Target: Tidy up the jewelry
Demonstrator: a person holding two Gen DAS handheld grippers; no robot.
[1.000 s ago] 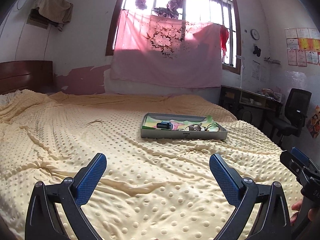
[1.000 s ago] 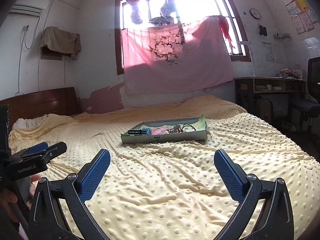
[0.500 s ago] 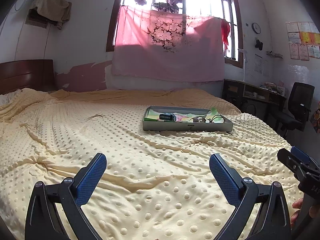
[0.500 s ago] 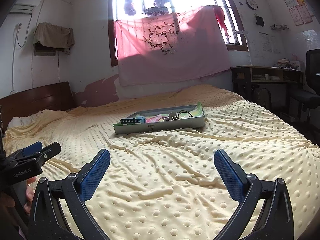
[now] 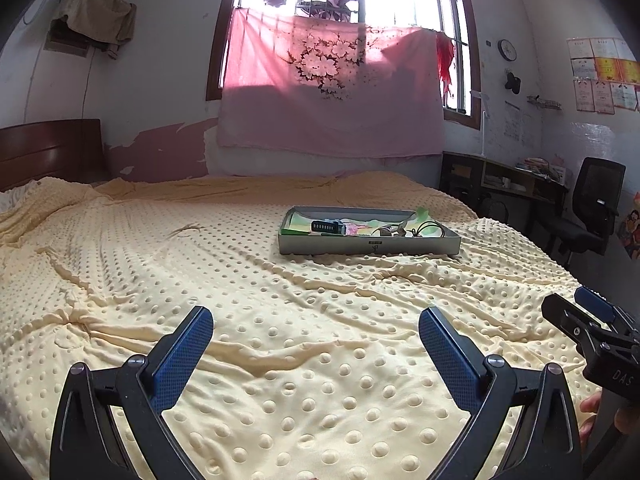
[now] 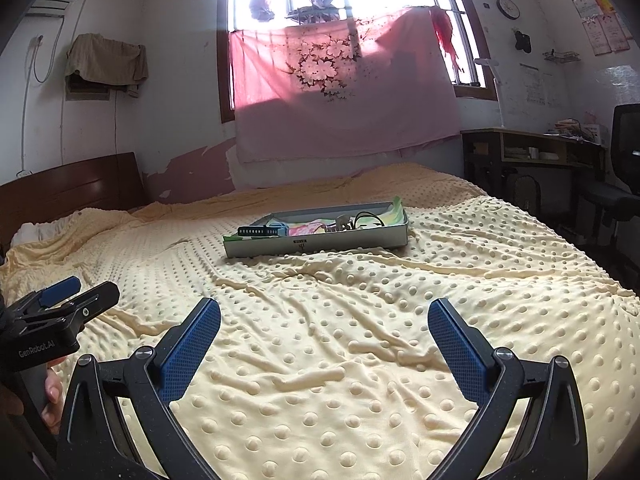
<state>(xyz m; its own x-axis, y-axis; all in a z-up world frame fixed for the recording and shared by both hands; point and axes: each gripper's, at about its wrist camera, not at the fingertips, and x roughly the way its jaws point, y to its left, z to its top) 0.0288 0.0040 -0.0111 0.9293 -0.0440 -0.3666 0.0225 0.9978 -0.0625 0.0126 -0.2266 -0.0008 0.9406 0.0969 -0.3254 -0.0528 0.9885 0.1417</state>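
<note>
A shallow grey box (image 5: 368, 246) (image 6: 316, 246) lies on the yellow dotted bedspread, well ahead of both grippers. Inside it I see a dark watch with a blue strap (image 5: 328, 227) (image 6: 262, 231), a small metal trinket (image 5: 390, 231) (image 6: 344, 222) and a black cord loop (image 5: 428, 227) (image 6: 366, 218) on colourful paper. My left gripper (image 5: 316, 340) is open over bare bedspread, nothing between its blue pads. My right gripper (image 6: 324, 334) is open too, also holding nothing. Each gripper shows at the edge of the other's view, with a hand on its handle.
The bedspread (image 5: 240, 300) is rumpled into low folds between the grippers and the box. A dark wooden headboard (image 5: 48, 148) is at the far left. A desk (image 5: 504, 184) and black office chair (image 5: 592, 208) stand beyond the bed's right edge.
Both grippers have dipped lower and moved a little nearer the box, which now sits slightly lower and larger in the views. Both stay open and nothing in the box has moved.
</note>
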